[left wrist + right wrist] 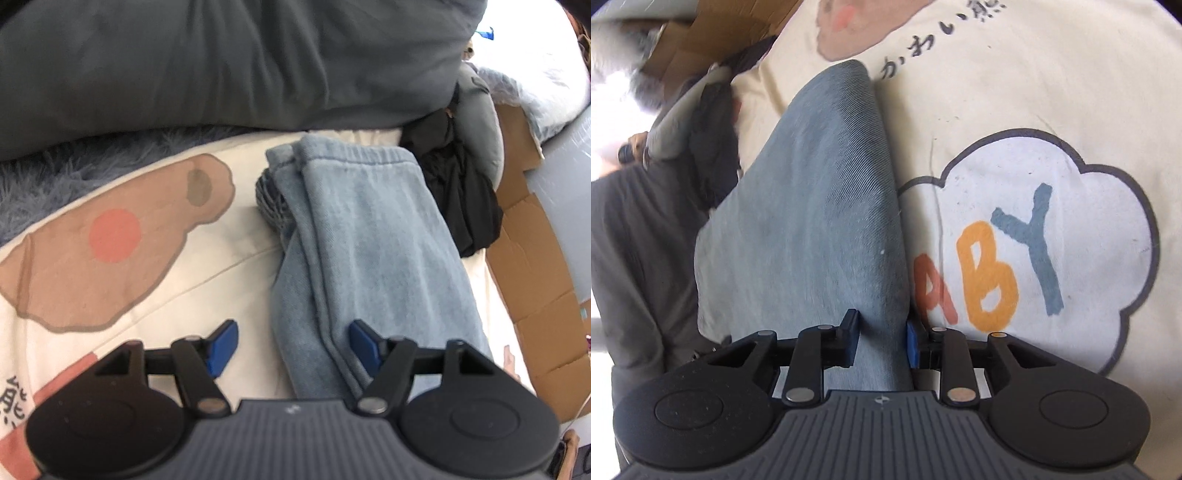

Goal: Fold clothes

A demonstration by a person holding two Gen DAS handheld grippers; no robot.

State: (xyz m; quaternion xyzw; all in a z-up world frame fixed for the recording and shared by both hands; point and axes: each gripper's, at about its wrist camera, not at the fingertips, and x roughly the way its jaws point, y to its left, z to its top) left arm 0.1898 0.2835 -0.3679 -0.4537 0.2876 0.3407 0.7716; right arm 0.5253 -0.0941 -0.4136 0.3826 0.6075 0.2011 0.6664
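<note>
Light blue jeans (369, 240) lie folded lengthwise on a cream bedsheet (221, 288) printed with a brown bear. My left gripper (293, 343) is open, its blue pads apart, straddling the near left edge of the jeans. In the right wrist view the jeans (820, 206) run away from the camera. My right gripper (882, 341) has its pads pressed on either side of a fold of the jeans and is shut on it.
A dark grey duvet (221, 62) is heaped at the back of the bed. A black garment (458, 188) lies right of the jeans. Flattened cardboard (535, 280) sits off the bed's right edge. A fluffy blue blanket (55, 177) lies at left.
</note>
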